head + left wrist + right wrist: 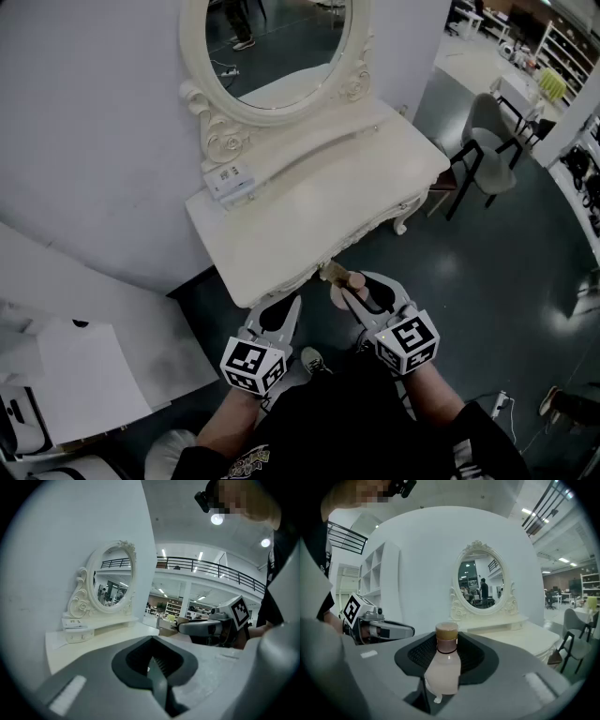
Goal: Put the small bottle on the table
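The small bottle (442, 667), pale pink with a tan cap, stands upright between the jaws of my right gripper (440, 656), which is shut on it. From the head view, that right gripper (354, 289) holds the bottle (354, 280) just off the front edge of the white dressing table (309, 211), over the floor. My left gripper (287, 307) hovers beside it, a little lower and to the left. Its jaws (152, 660) are shut with nothing between them. The table top (525, 637) lies ahead and to the right of the bottle.
An oval mirror (277, 47) in a carved white frame stands at the table's back, with a small white box (230, 180) at its left foot. A grey chair (489, 141) sits to the right. White boards (66, 375) lie on the floor at left.
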Tool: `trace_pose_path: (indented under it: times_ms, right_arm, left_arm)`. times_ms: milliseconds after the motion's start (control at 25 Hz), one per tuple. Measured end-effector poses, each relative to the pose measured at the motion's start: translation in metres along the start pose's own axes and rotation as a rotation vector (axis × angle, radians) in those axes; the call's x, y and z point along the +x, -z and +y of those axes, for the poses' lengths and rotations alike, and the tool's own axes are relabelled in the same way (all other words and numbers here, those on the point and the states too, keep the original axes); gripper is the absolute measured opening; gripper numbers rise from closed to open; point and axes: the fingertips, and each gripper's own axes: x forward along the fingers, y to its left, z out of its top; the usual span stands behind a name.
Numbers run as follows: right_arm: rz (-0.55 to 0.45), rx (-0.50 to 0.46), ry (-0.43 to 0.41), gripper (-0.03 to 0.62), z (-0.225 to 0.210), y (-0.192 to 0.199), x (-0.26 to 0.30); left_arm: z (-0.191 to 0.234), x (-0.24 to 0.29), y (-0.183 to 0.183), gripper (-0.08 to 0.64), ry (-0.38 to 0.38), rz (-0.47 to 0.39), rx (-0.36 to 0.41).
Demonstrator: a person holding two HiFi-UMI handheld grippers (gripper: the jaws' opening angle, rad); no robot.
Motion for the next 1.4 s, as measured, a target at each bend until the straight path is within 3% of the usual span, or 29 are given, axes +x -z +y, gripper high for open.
trace_pose_path:
  times_ms: [1000,1400]
  right_arm:
    - [-0.024,0.021,0.015,0.167,-0.032,-0.006,-0.014]
    - [-0.006,0.015,-0.005,0.167,-0.06,-0.008,-0.016]
  left_arm:
    - [-0.021,0.03,-0.005,0.0,0.027,0.006,0.005]
    - [-0.03,0.051,-0.007,0.0,0.002,0.012,-0.005]
